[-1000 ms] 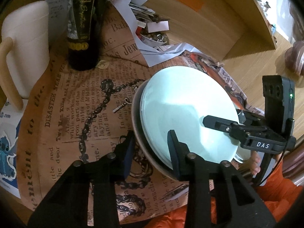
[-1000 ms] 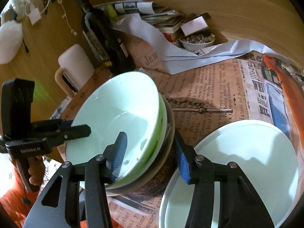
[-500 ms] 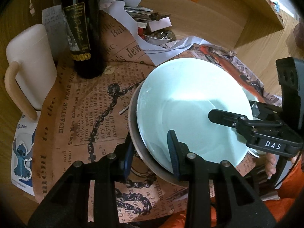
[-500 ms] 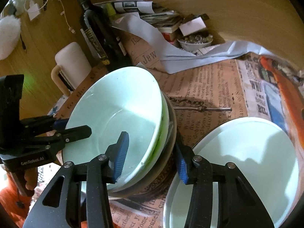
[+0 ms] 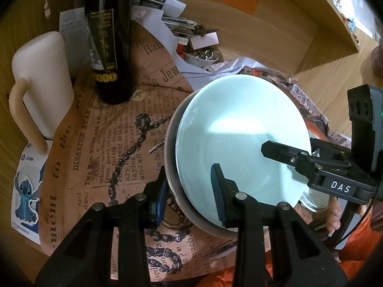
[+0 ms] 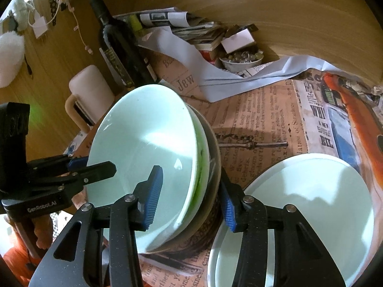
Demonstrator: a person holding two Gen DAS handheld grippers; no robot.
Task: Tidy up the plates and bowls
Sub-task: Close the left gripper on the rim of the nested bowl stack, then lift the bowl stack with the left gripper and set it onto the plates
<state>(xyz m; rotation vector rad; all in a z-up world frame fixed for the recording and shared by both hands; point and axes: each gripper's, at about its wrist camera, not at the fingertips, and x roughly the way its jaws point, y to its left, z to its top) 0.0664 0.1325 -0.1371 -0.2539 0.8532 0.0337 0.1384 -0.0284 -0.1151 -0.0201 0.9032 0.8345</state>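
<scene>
A stack of bowls (image 5: 239,134) stands on the newspaper-covered table, pale mint bowl on top, a grey bowl (image 5: 174,181) outermost. It also shows in the right wrist view (image 6: 143,148), with a green rim between the layers. My left gripper (image 5: 189,191) is open and straddles the stack's near-left rim. My right gripper (image 6: 191,198) is open and straddles the opposite rim; it appears in the left wrist view (image 5: 282,153). A stack of pale plates (image 6: 311,203) lies right of the bowls.
A dark wine bottle (image 5: 107,38) and a cream mug (image 5: 40,81) stand at the back left. A small bowl of trinkets (image 6: 241,59), books and loose papers (image 6: 191,31) crowd the back by the wooden wall. A Stitch sticker card (image 5: 26,186) lies at the left edge.
Both grippers have risen slightly and drawn back a little, still astride the bowl stack's rim. The bowls seem slightly more tilted and lifted than before.
</scene>
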